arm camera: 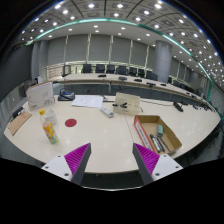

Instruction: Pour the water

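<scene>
- The gripper (112, 160) hovers over the near edge of the table (110, 128), fingers spread wide apart with nothing between them.
- A clear bottle (48, 128) stands upright well ahead of the left finger, near a red coaster (70, 123).
- It looks like light plastic, thin-walled and probably slippery; squeezing hard may buckle it.
- The mid-body, below the shoulder, seems the safest hold.
- A clear pitcher (127, 102) stands farther back; a cardboard box (153, 131) sits ahead of the right finger.

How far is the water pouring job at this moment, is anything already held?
Nothing looks done yet. The gripper is open and empty above the table. The bottle stands untouched ahead to the left; a clear container stands farther beyond. Grasping the bottle and pouring are still left.
</scene>
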The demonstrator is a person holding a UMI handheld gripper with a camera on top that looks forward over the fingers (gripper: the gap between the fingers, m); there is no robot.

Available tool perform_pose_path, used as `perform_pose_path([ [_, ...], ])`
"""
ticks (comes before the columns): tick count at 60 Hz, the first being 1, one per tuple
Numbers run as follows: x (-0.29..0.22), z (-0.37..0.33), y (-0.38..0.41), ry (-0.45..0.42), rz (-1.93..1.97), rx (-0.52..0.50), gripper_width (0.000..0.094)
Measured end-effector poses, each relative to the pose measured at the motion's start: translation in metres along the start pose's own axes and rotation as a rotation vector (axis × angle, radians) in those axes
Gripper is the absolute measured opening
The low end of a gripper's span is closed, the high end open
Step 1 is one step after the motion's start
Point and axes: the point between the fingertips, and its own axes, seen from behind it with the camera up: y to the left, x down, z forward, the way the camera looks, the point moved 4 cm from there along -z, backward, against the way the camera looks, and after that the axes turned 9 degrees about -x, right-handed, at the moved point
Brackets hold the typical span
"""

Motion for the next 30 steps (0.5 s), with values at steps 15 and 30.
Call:
perform_pose_path([
  [15,0.017,0.039,0.100,-0.001,-0.011,-0.111,0.0860],
  [30,0.040,0.116,0.246,-0.097,-0.012,-0.241,0.0861],
])
